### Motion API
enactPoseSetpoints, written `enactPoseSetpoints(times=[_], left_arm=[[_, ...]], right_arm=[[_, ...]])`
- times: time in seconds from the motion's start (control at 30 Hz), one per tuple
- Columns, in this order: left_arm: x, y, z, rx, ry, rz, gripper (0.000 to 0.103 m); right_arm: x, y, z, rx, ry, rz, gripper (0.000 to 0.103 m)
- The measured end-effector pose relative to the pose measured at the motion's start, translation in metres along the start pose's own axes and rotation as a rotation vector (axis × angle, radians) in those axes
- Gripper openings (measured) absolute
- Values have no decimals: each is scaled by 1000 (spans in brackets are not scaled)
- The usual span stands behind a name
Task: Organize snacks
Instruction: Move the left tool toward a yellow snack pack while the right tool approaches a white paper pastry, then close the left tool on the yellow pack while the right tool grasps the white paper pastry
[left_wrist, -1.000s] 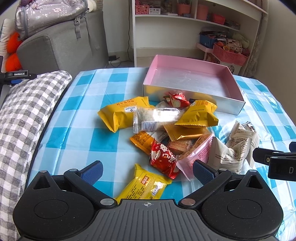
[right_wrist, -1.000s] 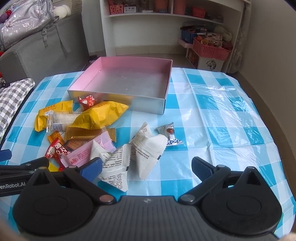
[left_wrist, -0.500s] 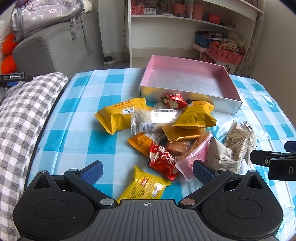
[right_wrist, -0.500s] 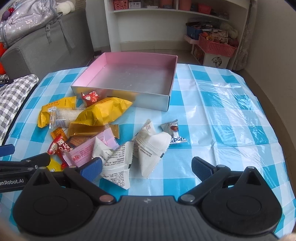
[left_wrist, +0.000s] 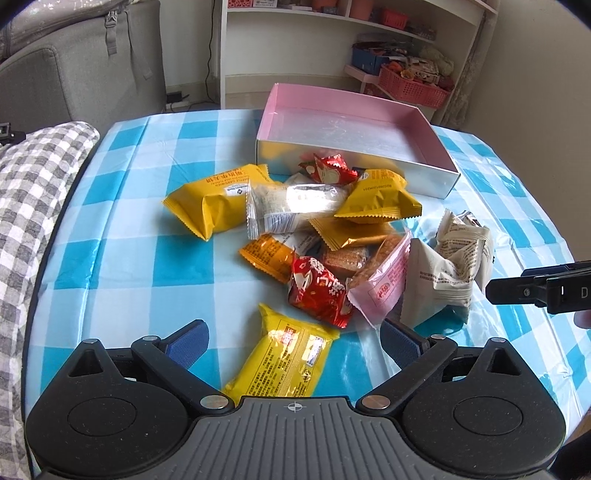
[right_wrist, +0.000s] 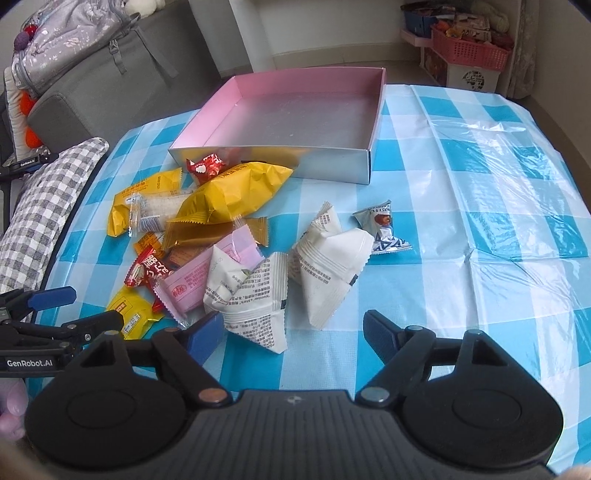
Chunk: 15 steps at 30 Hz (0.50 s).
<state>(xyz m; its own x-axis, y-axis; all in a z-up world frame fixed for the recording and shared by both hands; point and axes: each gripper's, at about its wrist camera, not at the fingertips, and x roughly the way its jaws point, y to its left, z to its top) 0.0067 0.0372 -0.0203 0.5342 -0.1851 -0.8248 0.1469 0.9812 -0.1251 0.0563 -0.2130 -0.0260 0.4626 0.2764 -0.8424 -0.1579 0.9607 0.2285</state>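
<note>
A pile of wrapped snacks lies on the blue checked tablecloth in front of an empty pink box (left_wrist: 351, 125) (right_wrist: 295, 122). My left gripper (left_wrist: 293, 339) is open, and a yellow packet (left_wrist: 284, 354) lies between its fingers, with a red packet (left_wrist: 319, 290) just beyond. My right gripper (right_wrist: 293, 332) is open and hovers by two white triangular packets (right_wrist: 251, 295) (right_wrist: 328, 258). A small silver candy (right_wrist: 382, 232) lies to their right. The left gripper (right_wrist: 55, 314) shows at the right wrist view's left edge.
A grey checked cushion (left_wrist: 29, 192) lies along the table's left edge. A grey sofa (left_wrist: 81, 62) and a white shelf with red baskets (left_wrist: 413, 85) stand beyond the table. Bare tablecloth (right_wrist: 498, 221) spreads to the right of the snacks.
Both grippers have moved forward and lower toward the snacks. The yellow packet now lies between the left fingers. The snacks have not moved.
</note>
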Motion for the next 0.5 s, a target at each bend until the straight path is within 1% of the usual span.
enactPoseSetpoints(times=[0.3, 0.43, 0.5], left_arm=[[10, 0, -8, 30, 53, -42, 93], [17, -2, -12, 56, 71, -43, 87], [20, -3, -14, 70, 79, -40, 83]], right_arm=[[13, 10, 2, 19, 33, 50, 82], [24, 16, 5, 40, 49, 71, 82], [30, 18, 6, 53, 65, 76, 82]])
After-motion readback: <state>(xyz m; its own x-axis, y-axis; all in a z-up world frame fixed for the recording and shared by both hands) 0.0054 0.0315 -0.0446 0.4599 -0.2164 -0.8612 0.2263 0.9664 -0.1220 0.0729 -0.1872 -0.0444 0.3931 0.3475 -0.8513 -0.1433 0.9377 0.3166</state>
